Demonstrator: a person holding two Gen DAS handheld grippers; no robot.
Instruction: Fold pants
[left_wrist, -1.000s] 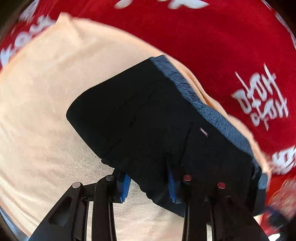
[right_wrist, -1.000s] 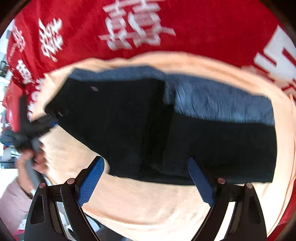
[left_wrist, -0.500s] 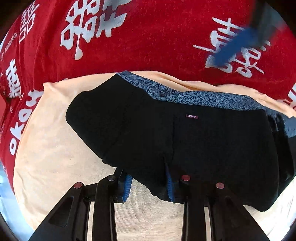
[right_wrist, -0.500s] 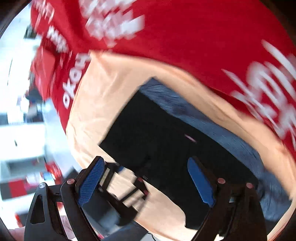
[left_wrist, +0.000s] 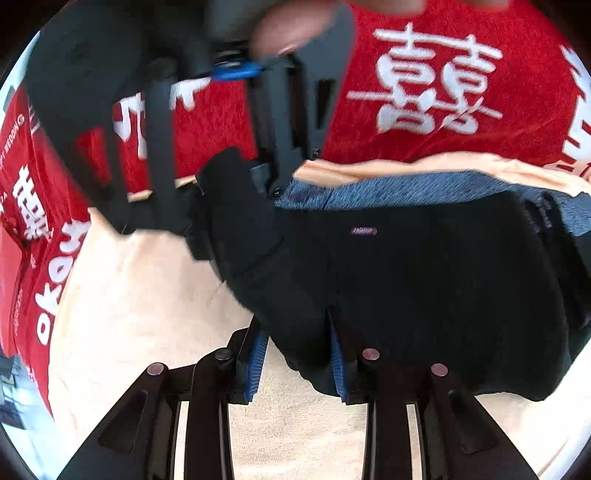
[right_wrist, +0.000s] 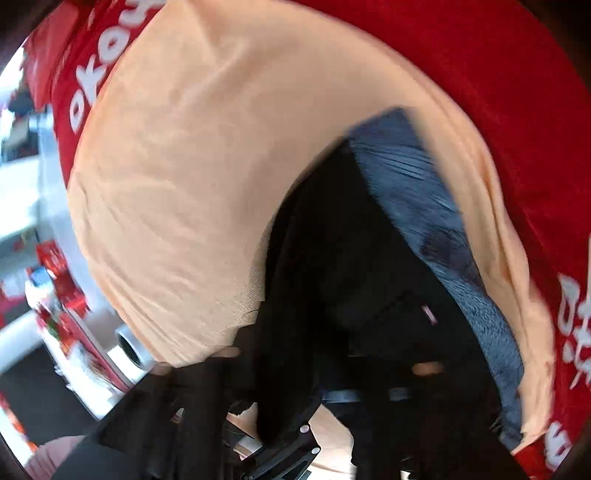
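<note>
The black pants (left_wrist: 424, 288) with a blue-grey waistband (left_wrist: 406, 188) lie folded on a peach cloth (left_wrist: 140, 295). My left gripper (left_wrist: 295, 354) is shut on the near hem of the pants. My right gripper (left_wrist: 236, 192) shows in the left wrist view at the pants' far left corner, which is lifted against it; its jaws are blurred. In the right wrist view the pants (right_wrist: 362, 295) fill the lower middle and hide the right gripper's own fingers.
A red cloth (left_wrist: 443, 92) with white characters covers the table under the peach cloth. The table's left edge and blurred room clutter (right_wrist: 55, 314) show in the right wrist view. A hand (left_wrist: 291, 26) holds the right gripper.
The right gripper has swung across to the pants' far left corner and dropped low onto the fabric. The left gripper has kept its hold on the hem.
</note>
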